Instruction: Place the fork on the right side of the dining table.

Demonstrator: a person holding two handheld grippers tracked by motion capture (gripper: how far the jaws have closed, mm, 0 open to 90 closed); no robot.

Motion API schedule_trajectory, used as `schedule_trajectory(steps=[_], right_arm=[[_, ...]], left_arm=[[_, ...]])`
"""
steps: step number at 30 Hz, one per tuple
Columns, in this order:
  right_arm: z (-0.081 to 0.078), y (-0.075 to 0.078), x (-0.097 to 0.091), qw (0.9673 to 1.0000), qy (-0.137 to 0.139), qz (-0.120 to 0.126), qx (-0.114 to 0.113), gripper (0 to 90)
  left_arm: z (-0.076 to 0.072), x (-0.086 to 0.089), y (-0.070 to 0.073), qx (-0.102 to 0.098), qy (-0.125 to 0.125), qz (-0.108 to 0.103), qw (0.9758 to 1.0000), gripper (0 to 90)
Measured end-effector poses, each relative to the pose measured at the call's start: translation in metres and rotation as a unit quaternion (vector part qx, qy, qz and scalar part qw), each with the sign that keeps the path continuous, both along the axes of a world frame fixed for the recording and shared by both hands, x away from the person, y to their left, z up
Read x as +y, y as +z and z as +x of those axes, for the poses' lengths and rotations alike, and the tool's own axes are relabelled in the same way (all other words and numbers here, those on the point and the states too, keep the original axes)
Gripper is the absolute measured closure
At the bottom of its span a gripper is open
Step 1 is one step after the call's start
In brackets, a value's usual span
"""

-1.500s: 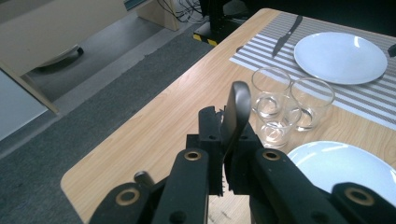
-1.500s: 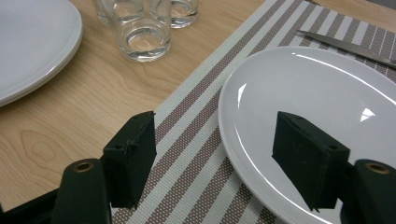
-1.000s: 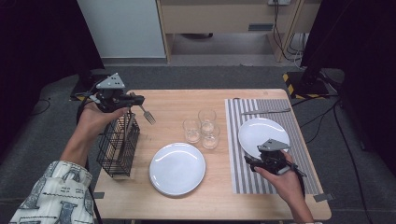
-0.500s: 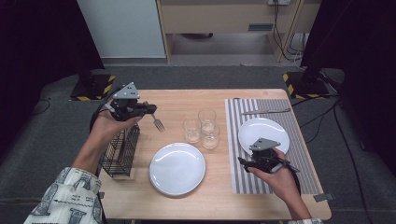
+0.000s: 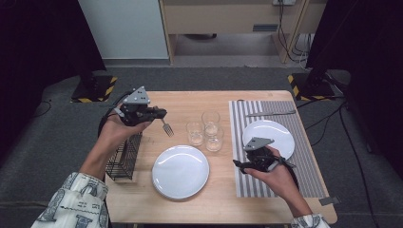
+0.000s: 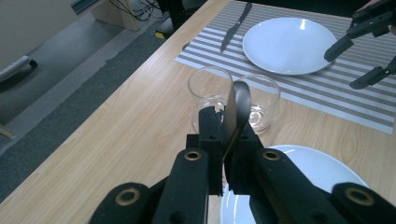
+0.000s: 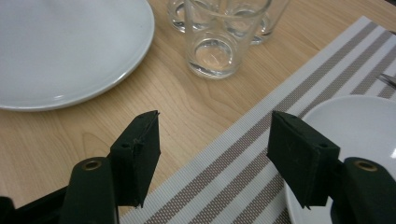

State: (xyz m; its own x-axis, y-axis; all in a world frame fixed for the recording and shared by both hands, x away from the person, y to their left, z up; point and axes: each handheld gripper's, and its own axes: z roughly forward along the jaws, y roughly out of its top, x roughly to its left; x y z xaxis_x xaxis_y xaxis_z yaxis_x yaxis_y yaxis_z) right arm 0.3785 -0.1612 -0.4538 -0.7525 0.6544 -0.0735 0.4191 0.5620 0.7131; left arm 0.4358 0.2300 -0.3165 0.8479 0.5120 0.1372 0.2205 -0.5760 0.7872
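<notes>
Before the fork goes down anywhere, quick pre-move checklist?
1. Left claw shut on fork: ok.
2. Fork clear of the wire basket: ok.
3. Fork clear of the three glasses, tines close beside them: ok.
4. Right claw open, nothing between the jaws: ok.
5. Placemat left of its plate free for the fork: cannot tell, the right hand hangs over it.

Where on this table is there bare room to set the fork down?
The fork could go on bare wood left of the near plate, beside the wire basket, or between that plate and the striped placemat. The far left corner also looks free. It is crowded around the three glasses.
</notes>
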Motion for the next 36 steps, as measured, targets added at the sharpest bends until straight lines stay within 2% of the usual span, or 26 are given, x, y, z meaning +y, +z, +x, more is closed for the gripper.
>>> schedule_trajectory(steps=[6,14,21,36], right_arm=[[0.005,0.003,0.007,0.9998,0.018,-0.008,0.002,34.2],[0.006,0.013,0.013,0.9993,0.036,-0.003,0.001,34.4],[0.007,0.02,0.017,0.9985,0.053,-0.01,0.003,34.3],[0.01,0.021,0.028,0.9972,0.072,-0.019,0.006,35.7]], left_arm=[[-0.005,-0.009,-0.002,-0.002,-0.011,-0.001,0.9999,86.3],[-0.008,-0.022,-0.008,0.0,-0.025,0.0,0.9997,86.3],[-0.013,-0.031,-0.012,0.001,-0.036,0.003,0.9993,86.3],[-0.018,-0.043,-0.023,0.006,-0.051,0.002,0.9987,86.3]])
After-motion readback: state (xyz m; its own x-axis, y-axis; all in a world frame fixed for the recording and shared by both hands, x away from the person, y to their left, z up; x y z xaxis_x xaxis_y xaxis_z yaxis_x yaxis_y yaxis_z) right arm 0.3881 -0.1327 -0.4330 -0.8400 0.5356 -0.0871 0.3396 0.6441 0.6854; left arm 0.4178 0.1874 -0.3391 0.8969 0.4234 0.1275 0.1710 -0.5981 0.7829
